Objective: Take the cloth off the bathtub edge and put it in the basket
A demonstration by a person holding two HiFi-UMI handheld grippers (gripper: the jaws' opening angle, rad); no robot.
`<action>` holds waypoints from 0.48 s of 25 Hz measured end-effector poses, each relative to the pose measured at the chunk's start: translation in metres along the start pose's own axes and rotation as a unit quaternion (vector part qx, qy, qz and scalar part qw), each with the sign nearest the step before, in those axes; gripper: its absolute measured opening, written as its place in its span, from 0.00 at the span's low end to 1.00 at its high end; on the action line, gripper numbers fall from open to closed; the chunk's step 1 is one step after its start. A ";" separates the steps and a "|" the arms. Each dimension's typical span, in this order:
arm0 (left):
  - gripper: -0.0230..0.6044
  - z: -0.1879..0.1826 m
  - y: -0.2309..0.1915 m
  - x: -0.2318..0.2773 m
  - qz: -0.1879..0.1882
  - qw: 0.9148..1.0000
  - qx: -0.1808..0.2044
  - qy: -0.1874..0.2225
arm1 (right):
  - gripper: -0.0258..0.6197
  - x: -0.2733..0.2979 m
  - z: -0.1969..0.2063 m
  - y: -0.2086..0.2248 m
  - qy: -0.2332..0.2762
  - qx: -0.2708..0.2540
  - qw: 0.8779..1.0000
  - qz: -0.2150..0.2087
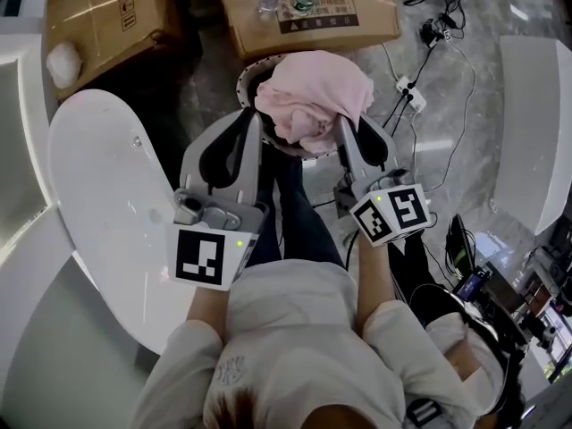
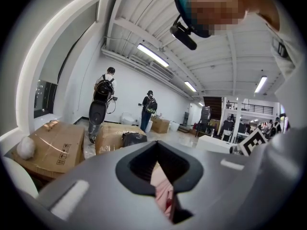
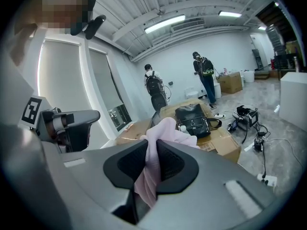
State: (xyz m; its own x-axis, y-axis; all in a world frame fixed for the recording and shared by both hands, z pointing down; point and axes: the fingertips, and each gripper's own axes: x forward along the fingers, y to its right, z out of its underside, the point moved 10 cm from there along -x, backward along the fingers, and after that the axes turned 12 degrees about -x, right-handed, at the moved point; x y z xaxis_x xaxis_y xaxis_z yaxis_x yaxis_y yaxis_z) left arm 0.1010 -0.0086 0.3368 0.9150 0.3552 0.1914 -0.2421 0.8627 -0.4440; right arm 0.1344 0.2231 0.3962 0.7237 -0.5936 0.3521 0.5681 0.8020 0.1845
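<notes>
Nearest the head camera, a person's soft, pale grey top (image 1: 295,329) fills the bottom of the picture. Just beyond it two smooth grey plastic grippers are held side by side, each backed by a cube (image 1: 201,257) with black-and-white square markers.

The left gripper (image 1: 255,119) is closed, and a thin fold of the pink cloth (image 1: 313,96) is pinched between its black ribbed pads. The right gripper (image 1: 344,130) is likewise clamped on a thicker bunch of the same cloth, which spills up and out past its pads.

The cloth is soft and crumpled into a rounded heap. It is stretched between the two grippers, so its long axis runs from side to side in the head view. It is held over the mouth of the round basket (image 1: 246,79), which has a pale rim and a dark inside. Whether it rests on the rim cannot be told.

The glossy white oval bathtub (image 1: 98,177) lies well to the left. Brown cardboard boxes (image 1: 107,16) stand beyond on a polished grey floor (image 1: 465,88).
</notes>
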 end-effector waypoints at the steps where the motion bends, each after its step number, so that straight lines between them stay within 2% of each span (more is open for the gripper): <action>1: 0.11 0.004 -0.001 0.002 -0.001 1.000 -0.001 -0.003 | 0.12 0.002 0.004 0.001 -0.002 0.004 1.000 0.001; 8: 0.11 0.024 -0.017 0.023 -0.011 1.000 -0.012 -0.018 | 0.12 0.018 0.029 0.009 -0.025 0.022 0.999 0.005; 12: 0.11 0.039 -0.036 0.032 -0.016 1.000 0.013 -0.020 | 0.12 0.030 0.045 0.012 -0.040 0.032 0.999 0.005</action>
State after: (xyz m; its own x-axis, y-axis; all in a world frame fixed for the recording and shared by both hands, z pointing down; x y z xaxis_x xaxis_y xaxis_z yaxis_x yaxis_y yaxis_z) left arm 0.1263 -0.0149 0.3928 0.9086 0.3414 0.2407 -0.2216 0.8823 -0.4152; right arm 0.1450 0.2179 0.4504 0.6942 -0.5799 0.4264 0.5329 0.8123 0.2370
